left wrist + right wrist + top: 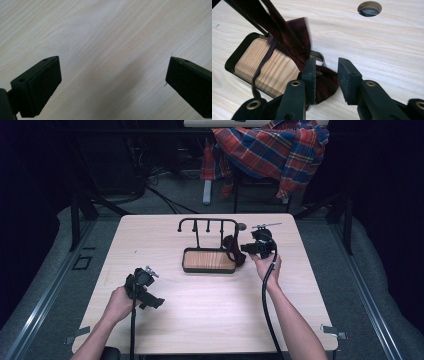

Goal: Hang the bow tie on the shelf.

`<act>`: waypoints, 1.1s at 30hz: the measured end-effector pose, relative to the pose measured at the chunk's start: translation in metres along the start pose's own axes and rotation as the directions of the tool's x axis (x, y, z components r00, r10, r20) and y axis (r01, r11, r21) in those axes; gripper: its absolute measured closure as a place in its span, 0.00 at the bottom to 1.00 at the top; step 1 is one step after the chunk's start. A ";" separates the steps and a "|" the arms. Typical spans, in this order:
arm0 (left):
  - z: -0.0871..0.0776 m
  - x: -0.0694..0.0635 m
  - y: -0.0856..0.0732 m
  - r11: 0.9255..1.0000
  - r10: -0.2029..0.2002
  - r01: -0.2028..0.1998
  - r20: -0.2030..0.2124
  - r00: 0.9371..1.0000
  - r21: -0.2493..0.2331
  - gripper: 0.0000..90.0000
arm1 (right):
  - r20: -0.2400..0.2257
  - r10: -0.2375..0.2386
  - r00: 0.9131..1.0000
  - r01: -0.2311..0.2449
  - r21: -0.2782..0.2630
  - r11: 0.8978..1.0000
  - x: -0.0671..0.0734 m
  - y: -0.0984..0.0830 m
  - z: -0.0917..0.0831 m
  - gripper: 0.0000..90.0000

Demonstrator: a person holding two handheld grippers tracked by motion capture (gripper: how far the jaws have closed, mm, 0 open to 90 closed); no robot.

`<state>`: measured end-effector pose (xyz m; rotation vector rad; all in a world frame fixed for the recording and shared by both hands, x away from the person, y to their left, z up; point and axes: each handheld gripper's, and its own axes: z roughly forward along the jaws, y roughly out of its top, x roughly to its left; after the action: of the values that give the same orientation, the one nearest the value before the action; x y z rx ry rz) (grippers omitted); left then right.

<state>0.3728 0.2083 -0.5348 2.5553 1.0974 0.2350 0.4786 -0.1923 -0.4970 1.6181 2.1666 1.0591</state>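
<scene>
Wide bare stretch of the pale wooden table (210,310) lies across the near side, room to pass. Mid-table, the black metal hook rack on its wood-inlaid tray (209,260) blocks the way, with the dark maroon fabric strap (294,42) draped at its right end.

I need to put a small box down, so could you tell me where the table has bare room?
The table is bare along its left side, from the far corner to the left gripper, and across the near edge between the forearms. It is crowded around the rack, where the dark red cloth and right gripper meet.
</scene>
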 end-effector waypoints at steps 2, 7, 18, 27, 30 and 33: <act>0.000 0.000 0.000 1.000 0.000 0.000 -0.001 1.000 -0.001 0.00 | -0.003 -0.010 1.000 0.010 -0.001 1.000 0.001 0.000 -0.001 0.75; 0.000 0.000 0.000 1.000 0.001 -0.001 0.001 1.000 0.001 0.00 | -0.002 -0.039 0.999 0.039 0.007 0.999 0.004 0.000 -0.006 0.74; 0.001 0.000 0.001 1.000 -0.001 0.001 -0.005 1.000 0.001 0.00 | -0.012 -0.111 0.994 0.111 0.028 0.993 0.010 -0.008 -0.030 0.69; 0.002 -0.002 0.004 1.000 0.004 -0.004 0.002 1.000 -0.008 0.00 | 0.007 -0.153 0.988 0.152 0.056 0.987 0.012 -0.012 -0.050 0.58; 0.001 -0.002 0.005 1.000 0.003 -0.003 0.006 1.000 -0.008 0.00 | 0.005 -0.158 0.987 0.158 0.061 0.986 0.013 -0.014 -0.062 0.50; 0.001 -0.002 0.006 1.000 0.001 -0.001 0.003 1.000 -0.007 0.00 | 0.002 -0.170 0.986 0.169 0.072 0.983 0.015 -0.017 -0.070 0.45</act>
<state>0.3754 0.2031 -0.5335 2.5498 1.0919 0.2350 0.4203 -0.2095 -0.4550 1.4326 2.3133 0.9337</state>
